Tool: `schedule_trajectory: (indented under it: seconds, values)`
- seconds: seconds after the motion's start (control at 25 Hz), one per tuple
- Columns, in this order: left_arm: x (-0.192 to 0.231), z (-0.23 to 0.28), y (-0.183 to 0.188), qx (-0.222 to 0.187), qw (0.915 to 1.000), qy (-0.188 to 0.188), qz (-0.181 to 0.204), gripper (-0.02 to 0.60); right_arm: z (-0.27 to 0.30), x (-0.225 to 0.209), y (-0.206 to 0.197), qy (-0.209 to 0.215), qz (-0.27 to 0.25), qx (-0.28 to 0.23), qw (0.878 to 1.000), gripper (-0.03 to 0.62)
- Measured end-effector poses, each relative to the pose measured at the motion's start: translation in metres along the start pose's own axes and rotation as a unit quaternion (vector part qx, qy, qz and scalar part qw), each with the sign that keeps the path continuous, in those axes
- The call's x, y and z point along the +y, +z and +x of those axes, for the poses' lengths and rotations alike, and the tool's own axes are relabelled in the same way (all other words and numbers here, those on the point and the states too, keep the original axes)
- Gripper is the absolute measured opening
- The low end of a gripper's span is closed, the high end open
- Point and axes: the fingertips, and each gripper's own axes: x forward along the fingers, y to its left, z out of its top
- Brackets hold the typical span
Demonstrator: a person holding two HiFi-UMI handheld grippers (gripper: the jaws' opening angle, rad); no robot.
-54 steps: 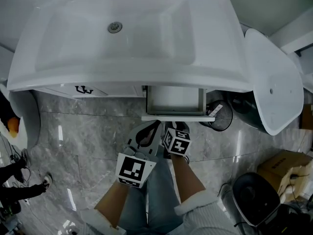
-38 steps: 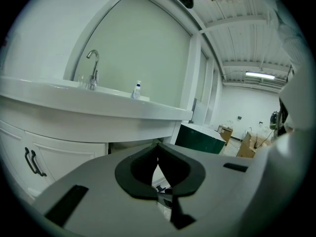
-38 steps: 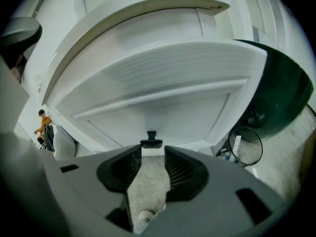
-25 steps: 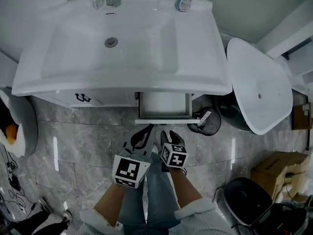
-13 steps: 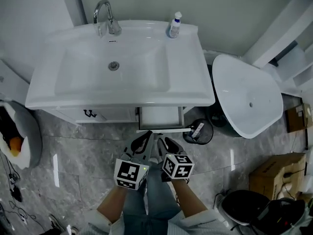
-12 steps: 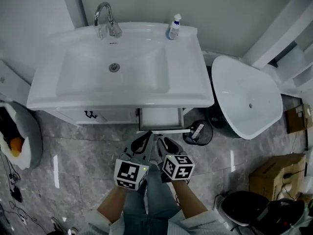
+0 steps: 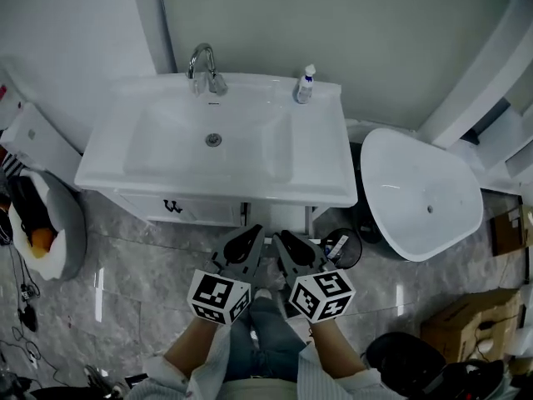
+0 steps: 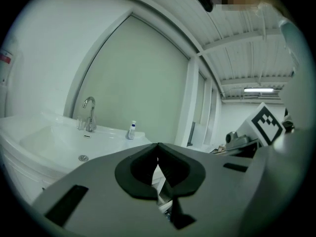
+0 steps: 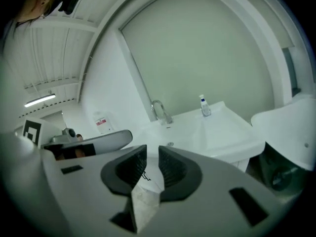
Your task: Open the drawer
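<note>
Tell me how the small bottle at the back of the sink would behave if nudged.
The bottle stands tall and narrow, so it would probably tip easily. It looks small and plastic, likely light. The glossy sink probably lets it slide.

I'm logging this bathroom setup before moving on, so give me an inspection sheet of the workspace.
Surface: white washbasin with faucet and soap bottle.
Job's things: drawer under washbasin, mostly hidden behind grippers.
Clutter: wire bin, white tub, cardboard box.
Grippers: left hand-held gripper shut, empty; right hand-held gripper closing, nothing between jaws.
Cables: thin cables on floor, left.
Surroundings: grey stone floor, plain wall.
</note>
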Motion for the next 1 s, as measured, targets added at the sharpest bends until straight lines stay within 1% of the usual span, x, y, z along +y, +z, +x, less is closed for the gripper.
schedule_trajectory:
  seconds: [0.2,0.36,0.44,0.6,0.8,1.0]
  values:
    - [-0.013,-0.007,0.037,-0.026,0.9996,0.008,0.01,0.015,-0.022,0.02,0.043,0.047,-0.023,-0.037,0.998,0.052]
    - [-0.035,-0.012,0.057,-0.04,0.999,-0.014,0.014,0.015,-0.039,0.033,0.058,0.08,-0.038,-0.042,0.995,0.024]
    - [-0.043,-0.015,0.065,-0.043,0.9987,-0.022,0.016,0.015,-0.044,0.038,0.064,0.086,-0.046,-0.043,0.994,0.012]
    - [-0.051,-0.021,0.074,-0.046,0.9984,-0.028,0.019,0.015,-0.053,0.046,0.074,0.097,-0.051,-0.049,0.993,0.011]
    - [-0.05,-0.026,0.076,-0.047,0.9983,-0.029,0.018,0.015,-0.061,0.054,0.086,0.098,-0.071,-0.058,0.991,0.011]
    - [-0.05,-0.026,0.076,-0.045,0.9983,-0.031,0.019,0.015,-0.06,0.057,0.09,0.101,-0.072,-0.06,0.99,0.011]
